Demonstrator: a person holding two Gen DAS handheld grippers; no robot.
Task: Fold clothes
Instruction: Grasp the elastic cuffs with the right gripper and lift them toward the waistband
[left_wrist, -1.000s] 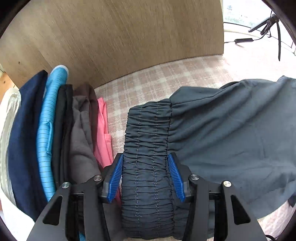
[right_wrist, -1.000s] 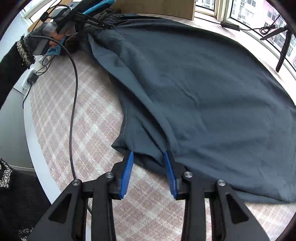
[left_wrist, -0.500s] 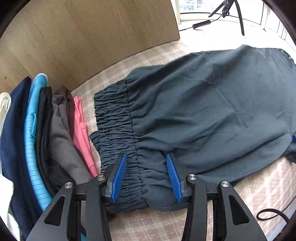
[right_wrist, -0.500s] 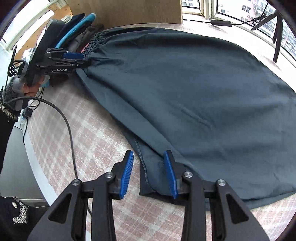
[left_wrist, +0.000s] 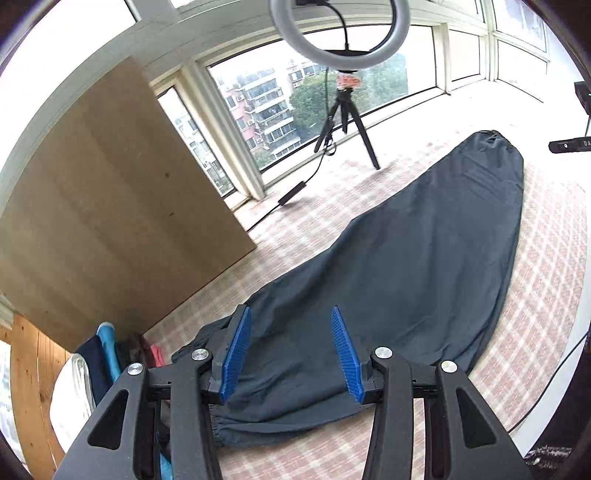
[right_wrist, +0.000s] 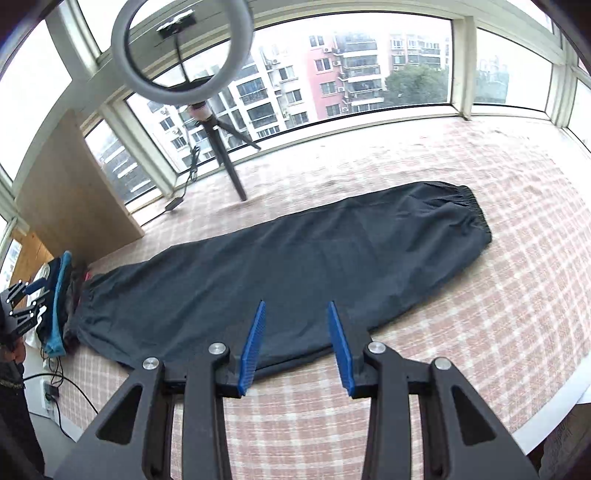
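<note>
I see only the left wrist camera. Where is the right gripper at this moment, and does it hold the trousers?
Observer: No, it holds nothing. The right gripper is open and hangs over the near long edge of the trousers, about halfway along them.
Operator: How does my left gripper look from that side?
Observer: The left gripper is at the waistband end, right by the pile of clothes.
Operator: Is the far end of the trousers tidy?
Observer: Yes. The elastic cuff lies flat on the checked cloth, and the fabric runs smooth up to it.
</note>
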